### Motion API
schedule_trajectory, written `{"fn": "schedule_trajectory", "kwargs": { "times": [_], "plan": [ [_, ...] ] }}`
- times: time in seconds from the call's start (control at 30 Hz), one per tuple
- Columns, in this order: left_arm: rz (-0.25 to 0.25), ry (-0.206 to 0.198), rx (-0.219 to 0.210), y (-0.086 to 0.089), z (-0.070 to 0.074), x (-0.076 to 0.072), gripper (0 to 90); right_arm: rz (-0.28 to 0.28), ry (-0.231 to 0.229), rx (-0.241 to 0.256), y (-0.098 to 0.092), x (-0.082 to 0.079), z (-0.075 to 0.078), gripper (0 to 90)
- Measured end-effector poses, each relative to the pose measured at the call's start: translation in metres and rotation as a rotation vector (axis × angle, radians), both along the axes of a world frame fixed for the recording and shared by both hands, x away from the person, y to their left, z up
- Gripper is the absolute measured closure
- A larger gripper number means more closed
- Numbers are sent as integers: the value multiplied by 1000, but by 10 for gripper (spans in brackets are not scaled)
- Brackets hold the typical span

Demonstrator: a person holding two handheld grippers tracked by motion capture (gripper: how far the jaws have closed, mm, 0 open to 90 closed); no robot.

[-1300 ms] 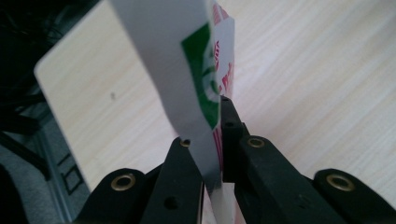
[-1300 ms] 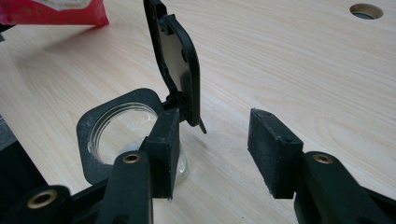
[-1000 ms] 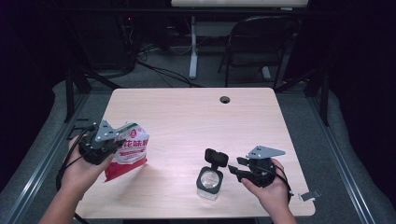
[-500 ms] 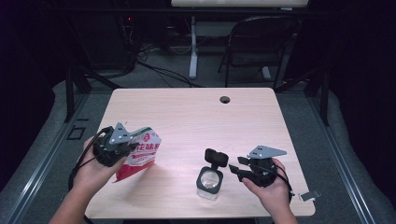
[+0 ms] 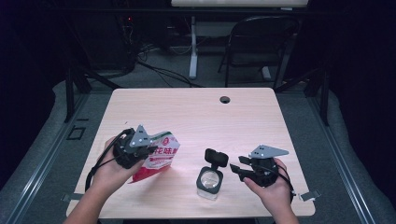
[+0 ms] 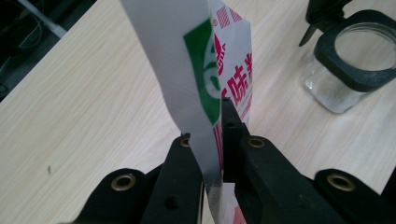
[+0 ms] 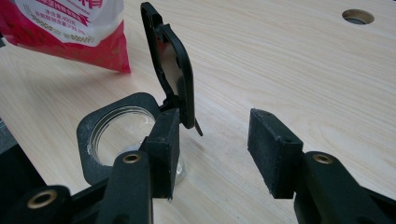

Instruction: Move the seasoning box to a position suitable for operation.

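Note:
A red and white snack bag [image 5: 160, 155] with green print is held off the table at the left, my left gripper [image 5: 140, 151] shut on its edge. In the left gripper view the bag [image 6: 205, 70] rises from between the closed jaws. A clear glass jar [image 5: 208, 182] with a black square collar stands near the table's front, its black lid [image 5: 216, 157] flipped up and open. My right gripper [image 5: 239, 168] stands open just right of the jar, nothing between its fingers. The right gripper view has the jar [image 7: 119, 135] and raised lid [image 7: 173, 70] by the left finger [image 7: 163, 149].
The wooden table [image 5: 196, 116] has a round cable hole [image 5: 225, 99] near its far edge. A folding chair [image 5: 261, 42] and cables lie on the floor beyond the table.
My left gripper has carried the bag to the right, toward the jar, and tilted it. The right gripper and the jar have stayed put.

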State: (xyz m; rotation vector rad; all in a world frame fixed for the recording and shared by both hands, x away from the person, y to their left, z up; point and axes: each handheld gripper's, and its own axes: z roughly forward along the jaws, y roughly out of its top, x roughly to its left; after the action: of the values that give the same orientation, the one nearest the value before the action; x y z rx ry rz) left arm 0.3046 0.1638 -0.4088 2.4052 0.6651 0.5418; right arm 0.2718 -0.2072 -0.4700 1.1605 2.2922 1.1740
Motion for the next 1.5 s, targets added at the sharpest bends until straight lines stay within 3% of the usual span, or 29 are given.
{"fn": "schedule_trajectory", "kwargs": {
  "times": [0.23, 0.5, 1.0, 1.2, 1.4, 1.5],
  "plan": [
    [-50, 1, 10, -22, -1, -1, 900, 4, 0, 6, -1, 0, 1, 535],
    [-86, 4, 17, -35, -3, -1, 900, 1, -5, 11, -1, -1, 2, 535],
    [-108, 7, 10, -37, -4, -2, 900, 5, -5, 8, -2, -1, 3, 535],
    [-124, 28, -27, -30, -9, -7, 900, 6, -2, 13, -1, -1, 2, 536],
    [-131, 58, -95, -16, -20, -13, 900, 19, -6, 13, 1, -4, 7, 538],
    [-125, 96, -151, -8, -32, -15, 900, 33, -4, 11, 4, -6, 11, 547]
  ]
}}
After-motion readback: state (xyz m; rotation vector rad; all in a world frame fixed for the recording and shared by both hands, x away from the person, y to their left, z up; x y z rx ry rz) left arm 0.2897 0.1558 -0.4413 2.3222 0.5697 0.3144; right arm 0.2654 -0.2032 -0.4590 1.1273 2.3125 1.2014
